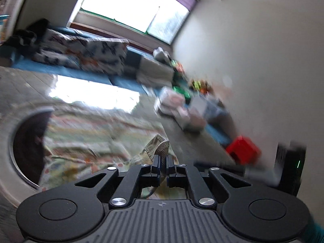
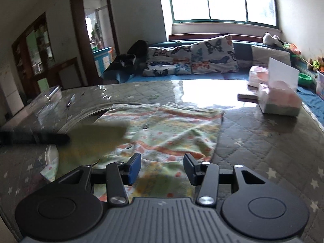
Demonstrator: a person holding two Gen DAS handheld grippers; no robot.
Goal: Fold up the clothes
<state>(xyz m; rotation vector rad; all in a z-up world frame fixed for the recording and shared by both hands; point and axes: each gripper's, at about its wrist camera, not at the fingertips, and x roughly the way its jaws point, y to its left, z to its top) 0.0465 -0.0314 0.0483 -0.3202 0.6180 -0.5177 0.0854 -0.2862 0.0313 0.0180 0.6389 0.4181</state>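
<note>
A pastel garment (image 2: pixel 172 129) with orange bands and snap buttons lies spread on the glass-topped table (image 2: pixel 263 141). My right gripper (image 2: pixel 162 168) hovers over its near edge, open, with nothing between its blue pads. My left gripper (image 1: pixel 163 160) is shut on a ribbed, olive-beige edge of the cloth (image 1: pixel 161 145), lifted off the patterned garment (image 1: pixel 91 137). In the right wrist view the left gripper (image 2: pixel 66 138) is a dark blur at the left, with a smeared olive flap of cloth (image 2: pixel 97 139) trailing from it over the garment's left side.
Tissue boxes (image 2: pixel 279 101) stand on the table's right side, and a clear plastic box (image 2: pixel 48 95) and a pen (image 2: pixel 70 101) on its left. A round opening (image 1: pixel 28 147) sits beside the garment. Behind is a sofa with butterfly cushions (image 2: pixel 192 58). A red object (image 1: pixel 243 149) lies near the wall.
</note>
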